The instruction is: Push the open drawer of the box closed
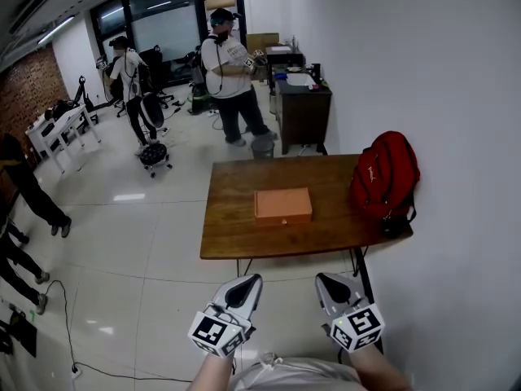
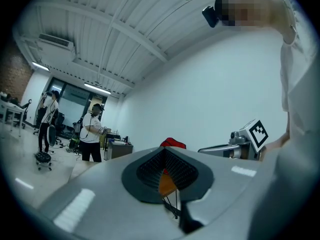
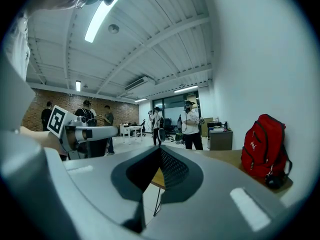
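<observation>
A flat tan box (image 1: 282, 205) lies in the middle of a brown wooden table (image 1: 232, 235), its front face with a small knob turned toward me. How far its drawer stands out cannot be told from here. My left gripper (image 1: 247, 283) and right gripper (image 1: 326, 282) hover side by side short of the table's near edge, well away from the box. Both are shut and hold nothing. In the left gripper view the jaws (image 2: 165, 171) meet with only a sliver of table showing between them. The right gripper view (image 3: 159, 170) shows the same.
A red backpack (image 1: 384, 177) stands on the table's right end against the white wall. Beyond the table is a dark cabinet (image 1: 302, 111). Several people (image 1: 230, 72) stand on the tiled floor at the back and left. A cable (image 1: 69, 332) runs over the floor at the lower left.
</observation>
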`<state>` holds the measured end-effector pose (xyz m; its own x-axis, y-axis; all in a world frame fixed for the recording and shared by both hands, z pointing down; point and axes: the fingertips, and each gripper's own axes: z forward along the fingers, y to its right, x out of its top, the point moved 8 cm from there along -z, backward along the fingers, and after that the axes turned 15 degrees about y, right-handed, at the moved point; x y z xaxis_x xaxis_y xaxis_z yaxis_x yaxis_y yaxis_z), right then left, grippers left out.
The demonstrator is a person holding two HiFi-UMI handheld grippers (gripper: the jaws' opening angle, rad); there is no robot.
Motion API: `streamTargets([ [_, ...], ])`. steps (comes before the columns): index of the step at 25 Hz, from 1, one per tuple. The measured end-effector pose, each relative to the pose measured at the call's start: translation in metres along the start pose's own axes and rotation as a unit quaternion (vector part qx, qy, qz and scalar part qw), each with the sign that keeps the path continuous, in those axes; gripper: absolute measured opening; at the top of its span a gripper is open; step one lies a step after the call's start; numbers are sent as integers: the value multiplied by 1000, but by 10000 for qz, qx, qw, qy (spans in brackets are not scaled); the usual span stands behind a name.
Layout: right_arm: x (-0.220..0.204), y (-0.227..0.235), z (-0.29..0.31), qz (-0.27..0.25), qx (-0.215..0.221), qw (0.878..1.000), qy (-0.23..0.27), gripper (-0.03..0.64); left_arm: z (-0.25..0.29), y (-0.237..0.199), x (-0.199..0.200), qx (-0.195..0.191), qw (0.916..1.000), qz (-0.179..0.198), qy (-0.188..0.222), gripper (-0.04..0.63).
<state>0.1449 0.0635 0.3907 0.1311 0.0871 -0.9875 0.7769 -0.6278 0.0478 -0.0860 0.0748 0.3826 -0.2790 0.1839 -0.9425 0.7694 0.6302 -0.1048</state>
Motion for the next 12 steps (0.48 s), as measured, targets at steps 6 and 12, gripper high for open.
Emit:
streamTargets([
  [6,-2,3,3,-11,-117,9999,0,1,6,-3,-3,-81,10000,-15,-27,5],
  [12,0,6,6,-104,-273,9996,17,1,9,-7,-4,-98,9999,-4,-29,5],
])
